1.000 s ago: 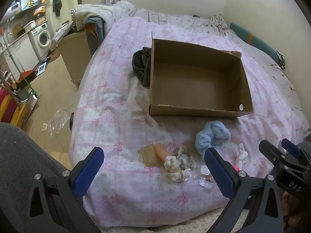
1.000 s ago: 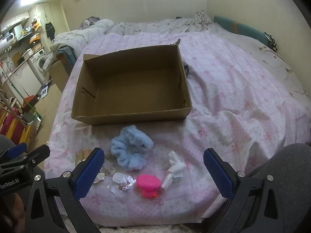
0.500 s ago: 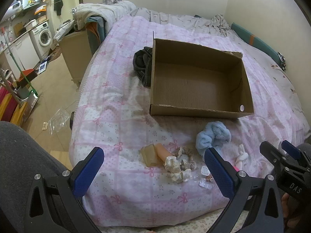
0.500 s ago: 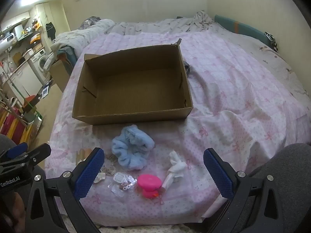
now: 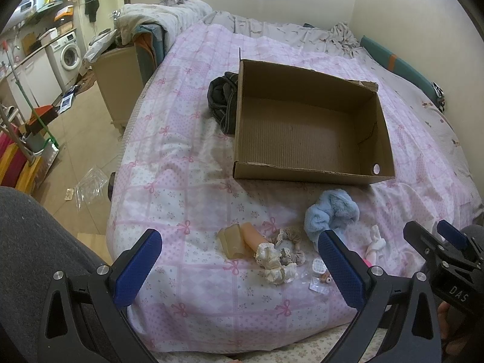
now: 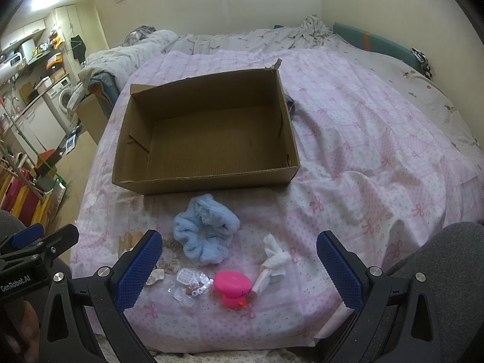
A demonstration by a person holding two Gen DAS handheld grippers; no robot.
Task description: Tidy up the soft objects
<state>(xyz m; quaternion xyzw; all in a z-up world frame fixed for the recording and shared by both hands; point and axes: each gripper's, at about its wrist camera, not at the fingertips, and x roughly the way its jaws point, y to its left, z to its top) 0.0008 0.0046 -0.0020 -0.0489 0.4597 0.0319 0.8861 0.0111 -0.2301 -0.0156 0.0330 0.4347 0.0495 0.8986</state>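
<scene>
Box (image 6: 211,148) sits empty at 12 o'clock behind the scrunchies (image 6: 205,236), likely their bin; both tongs (image 5: 239,267) (image 6: 239,267) gape, unloaded.

Box (image 6: 205,139) sitting mid-bed (image 6: 363,151) | fluffy scrunchie (image 6: 205,233) lying just near of box | small scrunchies (image 5: 278,257) lying left of it | cloth (image 6: 273,261) lying right

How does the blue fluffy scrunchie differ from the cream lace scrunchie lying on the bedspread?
The blue fluffy scrunchie is plush, one solid pale blue and clearly bulkier; the cream lace scrunchie is thinner, with frilled lace edging. The blue one lies alone, nearer the cardboard box; the cream one lies nearer the bed's front edge, bunched against a beige patterned scrunchie. Both are gathered fabric rings resting loose on the pink bedspread, outside the box, with neither gripper touching them.
</scene>
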